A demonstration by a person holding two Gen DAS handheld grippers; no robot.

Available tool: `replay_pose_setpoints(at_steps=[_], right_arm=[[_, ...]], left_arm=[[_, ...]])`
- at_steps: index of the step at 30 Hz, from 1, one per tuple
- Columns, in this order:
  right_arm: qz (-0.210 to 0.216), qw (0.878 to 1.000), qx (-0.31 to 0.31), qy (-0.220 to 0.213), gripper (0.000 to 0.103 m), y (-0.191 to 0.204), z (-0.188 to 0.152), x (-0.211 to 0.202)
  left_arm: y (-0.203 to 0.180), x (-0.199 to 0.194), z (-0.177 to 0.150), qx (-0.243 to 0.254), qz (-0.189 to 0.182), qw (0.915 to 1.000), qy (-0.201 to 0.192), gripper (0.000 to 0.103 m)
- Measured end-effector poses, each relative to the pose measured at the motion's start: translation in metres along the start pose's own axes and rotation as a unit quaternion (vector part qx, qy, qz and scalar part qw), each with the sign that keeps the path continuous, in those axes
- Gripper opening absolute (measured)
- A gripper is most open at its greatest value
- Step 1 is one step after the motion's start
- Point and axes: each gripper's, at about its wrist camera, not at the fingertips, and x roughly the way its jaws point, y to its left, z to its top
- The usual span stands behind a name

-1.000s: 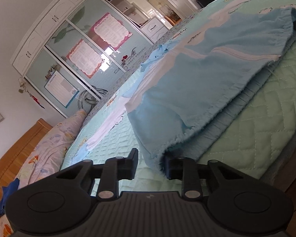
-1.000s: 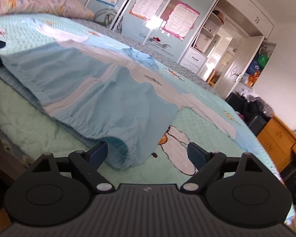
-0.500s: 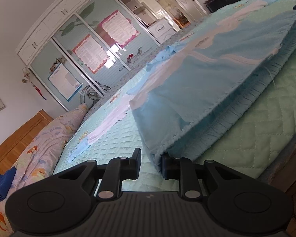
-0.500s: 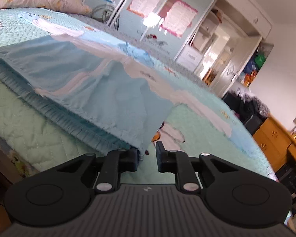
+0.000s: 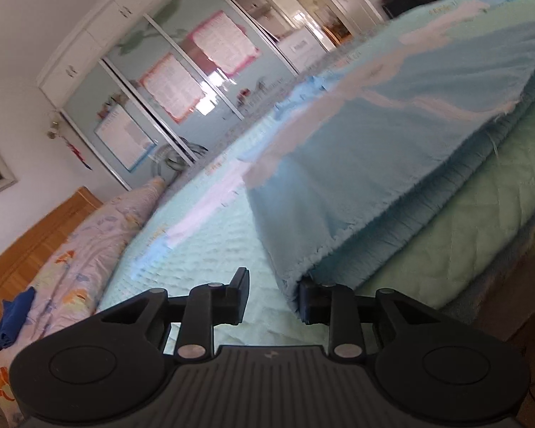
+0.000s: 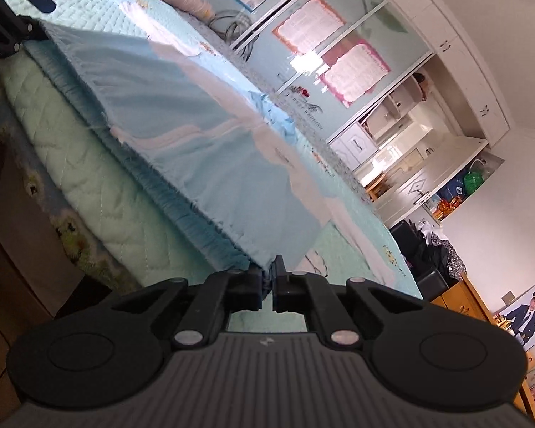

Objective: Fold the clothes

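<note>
A light blue garment (image 5: 392,164) with white trim is stretched taut above the mint quilted bed (image 5: 210,242). My left gripper (image 5: 273,294) has its jaws apart; one corner of the garment rests against the right finger (image 5: 308,301), and a wide gap stays on the left. My right gripper (image 6: 267,285) is shut on the other corner of the garment (image 6: 196,135). The left gripper also shows far off in the right wrist view (image 6: 14,32), at the garment's other end.
A floral pillow (image 5: 89,249) and wooden headboard (image 5: 28,246) lie at the bed's left. Glass-fronted wardrobes (image 5: 182,82) stand behind the bed. A wooden dresser (image 6: 460,299) and dark piled clothes (image 6: 431,249) are at the right. The bed edge (image 6: 64,192) drops below.
The right gripper closed on the garment's corner. Both grippers lifted and pulled the garment taut. The left gripper's jaws are wider apart now than half a second ago.
</note>
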Motion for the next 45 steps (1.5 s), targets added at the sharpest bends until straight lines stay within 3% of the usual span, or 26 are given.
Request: replay_pose_setpoints(at_steps=[2,4,6,7,9,12,15,16,18,20,21,23,26,29,31,33,34,36,38,42,45], right_arm=[[0.017,1.0,-0.007,0.015,0.005,0.003,0.001,0.003],[0.056,0.995,-0.044,0.068,0.005,0.019,-0.005,0.019],[0.049,0.996,-0.054,0.057,0.006,0.023,-0.004,0.013],[0.051,0.997,-0.042,0.048,0.011,0.019,-0.001,0.008],[0.068,0.996,-0.021,0.055,0.032,0.007,-0.001,0.004],[0.11,0.992,0.029,0.055,0.048,-0.019,-0.003,-0.005],[0.178,0.973,0.14,0.036,0.052,-0.06,0.001,-0.018],[0.197,0.964,0.177,0.019,0.053,-0.074,0.003,-0.023],[0.212,0.949,0.232,-0.02,0.063,-0.091,0.012,-0.028],[0.21,0.939,0.266,-0.056,0.082,-0.101,0.023,-0.025],[0.209,0.936,0.276,-0.065,0.084,-0.102,0.03,-0.017],[0.213,0.93,0.291,-0.063,0.085,-0.1,0.041,0.01],[0.228,0.918,0.324,-0.021,0.083,-0.091,0.05,0.059],[0.242,0.914,0.322,0.044,0.08,-0.069,0.039,0.094],[0.268,0.914,0.294,0.076,0.079,-0.052,0.018,0.091],[0.273,0.929,0.244,0.054,0.08,-0.051,0.002,0.063],[0.278,0.932,0.224,0.063,0.081,-0.053,-0.005,0.051],[0.283,0.93,0.221,0.073,0.08,-0.066,-0.013,0.034],[0.277,0.929,0.241,0.05,0.08,-0.085,-0.013,0.022],[0.242,0.932,0.267,-0.035,0.088,-0.1,0.024,0.039],[0.245,0.93,0.269,-0.052,0.091,-0.084,0.052,0.078]], left_arm=[[0.0,0.0,0.0,0.001,0.002,1.0,0.003,0.039],[-0.003,0.003,-0.002,0.008,-0.002,0.9999,0.011,0.041],[-0.004,0.001,-0.004,0.014,-0.001,0.9998,0.013,0.042],[-0.002,-0.002,-0.004,0.01,-0.002,0.9999,0.011,0.048],[0.003,-0.008,-0.005,0.008,-0.006,0.9998,0.017,0.059],[0.009,-0.024,-0.008,0.002,-0.01,0.9999,0.005,0.062],[0.019,-0.048,-0.003,-0.019,-0.01,0.999,-0.039,0.063],[0.023,-0.055,0.0,-0.029,-0.013,0.998,-0.054,0.068],[0.028,-0.057,0.014,-0.05,-0.03,0.9955,-0.075,0.071],[0.034,-0.058,0.028,-0.071,-0.047,0.9917,-0.096,0.078],[0.035,-0.057,0.035,-0.079,-0.054,0.9898,-0.105,0.081],[0.026,-0.038,0.05,-0.078,-0.067,0.9888,-0.109,0.082],[0.008,0.002,0.057,-0.087,-0.099,0.9888,-0.071,0.079],[-0.005,0.027,0.033,-0.085,-0.113,0.99,-0.004,0.078],[0.003,0.026,0.012,-0.104,-0.114,0.988,0.007,0.081],[0.021,0.019,-0.003,-0.132,-0.114,0.9846,0.016,0.084],[0.028,0.016,-0.007,-0.144,-0.11,0.9833,0.019,0.085],[0.042,0.01,-0.011,-0.164,-0.097,0.9816,0.017,0.083],[0.049,0.004,-0.006,-0.173,-0.095,0.9803,-0.004,0.083],[0.039,0.0,0.026,-0.161,-0.105,0.9788,-0.07,0.087],[0.009,0.023,0.039,-0.116,-0.122,0.9838,-0.063,0.087]])
